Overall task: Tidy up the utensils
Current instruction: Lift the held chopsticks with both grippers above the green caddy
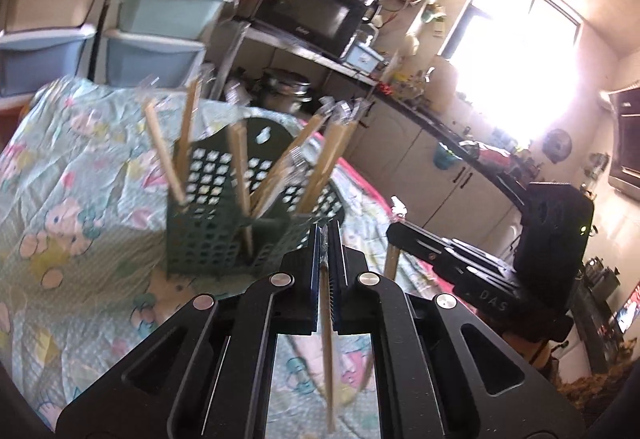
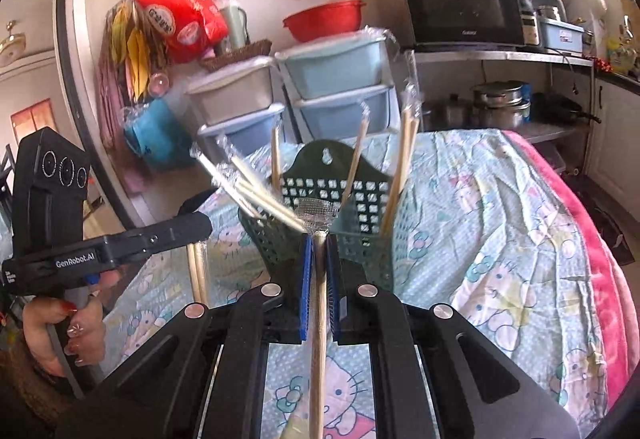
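Observation:
A dark green perforated utensil basket (image 1: 216, 227) stands on the patterned bedsheet with several plastic-wrapped wooden chopsticks (image 1: 180, 143) leaning in it. It also shows in the right wrist view (image 2: 360, 215). My left gripper (image 1: 326, 235) is shut on a wrapped chopstick pair (image 1: 327, 343) that hangs below the fingers, just right of the basket. My right gripper (image 2: 319, 239) is shut on a wooden stick (image 2: 318, 351) with a wire mesh head (image 2: 316, 213), right in front of the basket. The left gripper shows in the right wrist view (image 2: 188, 231), with its chopsticks (image 2: 198, 273) below it.
The table wears a Hello Kitty sheet (image 2: 500, 223) with a pink edge (image 2: 600, 259). Stacked plastic drawers (image 2: 336, 87), a red bowl (image 2: 324, 19) and a microwave (image 2: 464, 11) stand behind. Pots (image 2: 500, 103) sit on a shelf. A counter runs along the wall (image 1: 460, 159).

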`<state>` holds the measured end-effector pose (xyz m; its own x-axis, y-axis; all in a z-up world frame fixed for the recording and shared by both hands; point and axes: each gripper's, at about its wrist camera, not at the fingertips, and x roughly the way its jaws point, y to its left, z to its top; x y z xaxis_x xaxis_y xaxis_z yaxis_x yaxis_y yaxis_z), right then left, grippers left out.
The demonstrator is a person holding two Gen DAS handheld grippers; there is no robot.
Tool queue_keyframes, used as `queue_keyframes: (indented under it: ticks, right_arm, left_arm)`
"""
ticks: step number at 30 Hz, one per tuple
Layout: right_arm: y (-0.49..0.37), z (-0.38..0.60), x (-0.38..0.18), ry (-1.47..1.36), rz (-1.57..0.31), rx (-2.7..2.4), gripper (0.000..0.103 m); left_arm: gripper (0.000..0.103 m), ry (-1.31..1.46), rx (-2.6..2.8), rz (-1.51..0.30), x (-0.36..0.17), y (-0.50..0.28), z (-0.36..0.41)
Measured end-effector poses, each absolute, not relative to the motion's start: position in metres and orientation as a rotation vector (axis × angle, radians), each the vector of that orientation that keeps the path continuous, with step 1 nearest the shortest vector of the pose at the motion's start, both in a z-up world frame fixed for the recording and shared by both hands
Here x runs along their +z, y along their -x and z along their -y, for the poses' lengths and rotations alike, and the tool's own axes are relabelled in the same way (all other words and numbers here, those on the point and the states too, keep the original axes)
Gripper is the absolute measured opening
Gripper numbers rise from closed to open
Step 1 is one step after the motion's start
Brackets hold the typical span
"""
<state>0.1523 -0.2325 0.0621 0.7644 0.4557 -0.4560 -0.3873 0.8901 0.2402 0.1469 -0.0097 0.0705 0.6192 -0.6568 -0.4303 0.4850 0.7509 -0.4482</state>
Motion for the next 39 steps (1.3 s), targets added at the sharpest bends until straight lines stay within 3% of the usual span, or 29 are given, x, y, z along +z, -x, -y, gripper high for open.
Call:
queue_keyframes:
  ticks: [18, 39]
  right_arm:
    - [-0.146, 0.265, 0.095, -0.177, -0.417, 0.393, 0.007]
    - [-0.152, 0.255, 0.175, -0.156, -0.181, 0.408, 0.007]
  left_arm:
    - [0.002, 0.224, -0.749, -0.47, 0.141, -0.151, 0.043]
    - [0.002, 0.291, -0.7, -0.302, 0.201, -0.183, 0.038]
